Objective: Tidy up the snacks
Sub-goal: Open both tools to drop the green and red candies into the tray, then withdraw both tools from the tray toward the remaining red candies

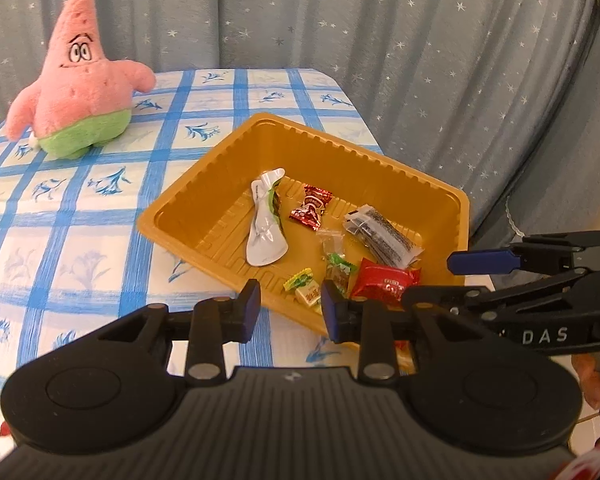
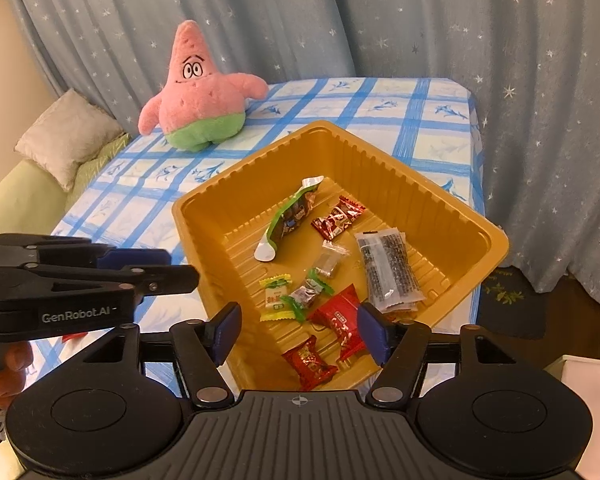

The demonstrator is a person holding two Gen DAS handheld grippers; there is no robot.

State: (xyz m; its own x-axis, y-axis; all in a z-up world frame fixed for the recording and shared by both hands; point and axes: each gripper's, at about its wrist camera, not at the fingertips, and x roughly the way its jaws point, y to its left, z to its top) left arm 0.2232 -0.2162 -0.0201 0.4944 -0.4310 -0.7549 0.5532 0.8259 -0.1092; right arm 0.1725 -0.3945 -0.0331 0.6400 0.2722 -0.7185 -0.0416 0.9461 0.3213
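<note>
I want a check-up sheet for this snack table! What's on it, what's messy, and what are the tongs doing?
Surface: table under a blue-checked cloth.
Job's things: golden tray holding wrapped snacks, among them a red packet, a clear dark-speckled packet and a green-edged pouch.
Clutter: pink star plush toy standing behind the tray.
Tongs: left tongs slightly open, empty; right tongs wider open, empty; both above the tray's near edge.
Cables: nothing seen.
Surroundings: starry grey curtain; cushion at the side.
</note>
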